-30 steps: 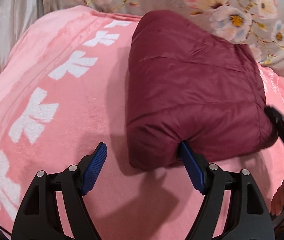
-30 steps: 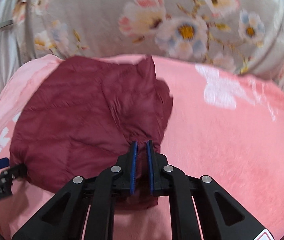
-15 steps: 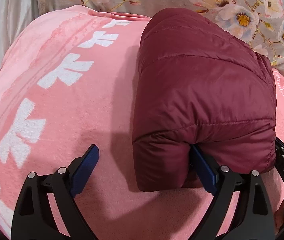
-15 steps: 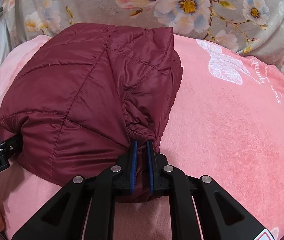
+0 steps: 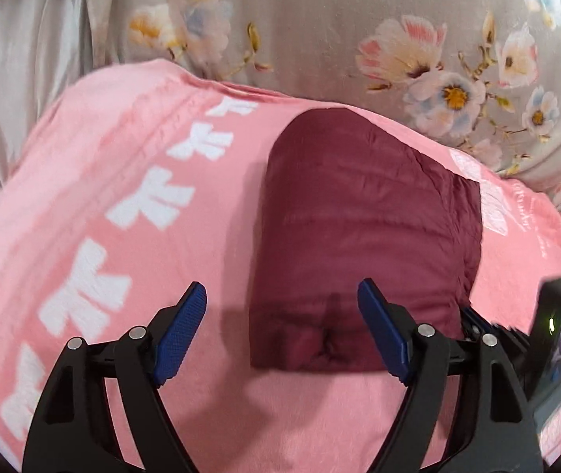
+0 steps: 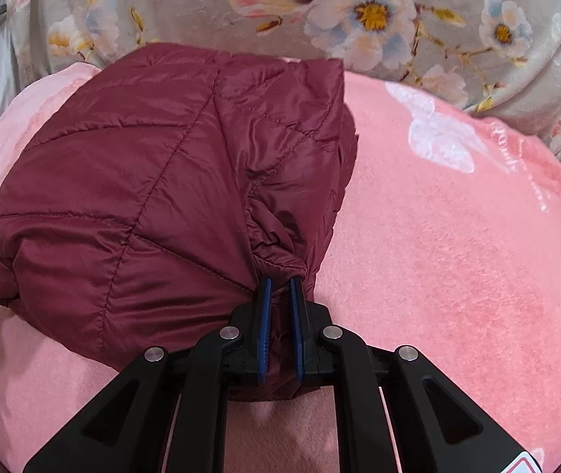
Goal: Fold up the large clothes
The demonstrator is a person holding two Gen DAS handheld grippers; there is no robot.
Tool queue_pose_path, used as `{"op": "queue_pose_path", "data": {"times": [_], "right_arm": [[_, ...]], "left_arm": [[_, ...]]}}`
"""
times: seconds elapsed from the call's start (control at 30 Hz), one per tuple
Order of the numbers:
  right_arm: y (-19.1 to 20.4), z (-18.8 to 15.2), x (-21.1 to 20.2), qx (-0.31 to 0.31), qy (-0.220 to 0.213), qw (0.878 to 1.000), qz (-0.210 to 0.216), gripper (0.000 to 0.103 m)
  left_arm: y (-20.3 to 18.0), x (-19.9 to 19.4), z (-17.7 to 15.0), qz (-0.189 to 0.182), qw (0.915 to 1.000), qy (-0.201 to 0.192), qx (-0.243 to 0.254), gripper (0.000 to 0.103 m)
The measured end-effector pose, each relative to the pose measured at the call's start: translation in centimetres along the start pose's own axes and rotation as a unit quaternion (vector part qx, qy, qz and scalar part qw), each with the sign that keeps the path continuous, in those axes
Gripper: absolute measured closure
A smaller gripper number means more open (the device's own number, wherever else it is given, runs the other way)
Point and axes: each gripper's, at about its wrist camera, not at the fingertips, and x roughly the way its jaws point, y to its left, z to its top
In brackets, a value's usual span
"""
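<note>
- One maroon quilted jacket [image 6: 154,197], folded into a puffy bundle, lies on the pink blanket [image 6: 458,268], toward its far edge; its shell is smooth and slightly shiny, stitched in crossing lines
- Two grippers show, each with black arms and ribbed blue pads
- The right gripper [image 6: 279,295] has its jaws pressed together on a gathered fold at the jacket's near right corner (fabric bunches between the pads)
- The left gripper [image 5: 280,327] has its jaws wide apart, holding nothing, hovering over the bundle's near left edge; its view is blurred
- The one blanket is plush and fleecy, with a row of white bow shapes [image 5: 150,201] along its left side and a white butterfly print [image 6: 438,138] at right
- Behind it sits one grey floral quilt [image 5: 359,31], soft, with pink and white blossoms
- Pale pleated fabric [image 5: 16,79] hangs at far left
</note>
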Motion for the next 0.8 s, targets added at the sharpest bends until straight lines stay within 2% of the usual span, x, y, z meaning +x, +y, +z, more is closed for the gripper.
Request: {"op": "queue_pose_path", "data": {"times": [0.07, 0.13, 0.27, 0.47, 0.8], "right_arm": [[-0.2, 0.1, -1.0, 0.012, -0.009, 1.000, 0.003, 0.095], [-0.5, 0.4, -2.3, 0.036, -0.020, 0.999, 0.028, 0.095], [0.1, 1.0, -3.3, 0.029, -0.041, 0.998, 0.037, 0.095], [1.0, 0.1, -0.7, 0.018, -0.017, 0.999, 0.037, 0.095], [0.8, 0.0, 0.1, 0.021, 0.000, 0.999, 0.044, 0.095]], "left_arm": [[-1.0, 1.8, 0.8, 0.021, 0.9996, 0.013, 0.011, 0.026], [-1.9, 4.1, 0.9, 0.036, 0.9986, 0.035, 0.020, 0.027], [-2.8, 6.4, 0.4, 0.052, 0.9972, 0.046, 0.025, 0.025], [-2.7, 7.6, -0.2, 0.047, 0.9973, 0.054, 0.015, 0.023], [-3.0, 8.4, -0.9, 0.059, 0.9970, 0.045, 0.022, 0.022]]}}
